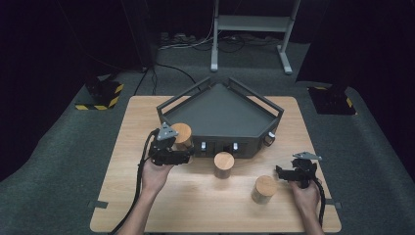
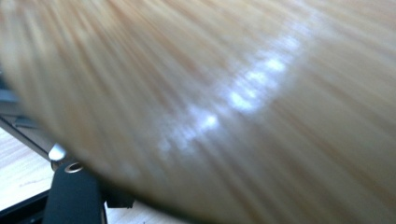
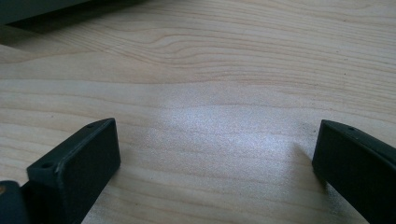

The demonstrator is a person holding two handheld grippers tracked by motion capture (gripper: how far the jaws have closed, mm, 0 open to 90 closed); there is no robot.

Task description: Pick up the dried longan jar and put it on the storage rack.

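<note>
The left gripper (image 1: 182,155) pinches an upright wooden cylinder (image 1: 182,134) just in front of the tray's (image 1: 220,117) left front wall, so the tray lies directly beyond it, while the right gripper (image 1: 280,171) rests spread on the table (image 1: 195,205).

Dark room, grey carpet floor (image 1: 73,147), pale wooden table (image 1: 147,205), white metal stand (image 1: 252,29) at the back, cables (image 1: 195,43) beneath it, striped black-yellow base (image 1: 100,95).

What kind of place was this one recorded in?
Probably a lab or test room rather than a home: a wooden table stands on grey carpet, with hazard-striped stand bases, loose cables and a metal frame behind it.
</note>
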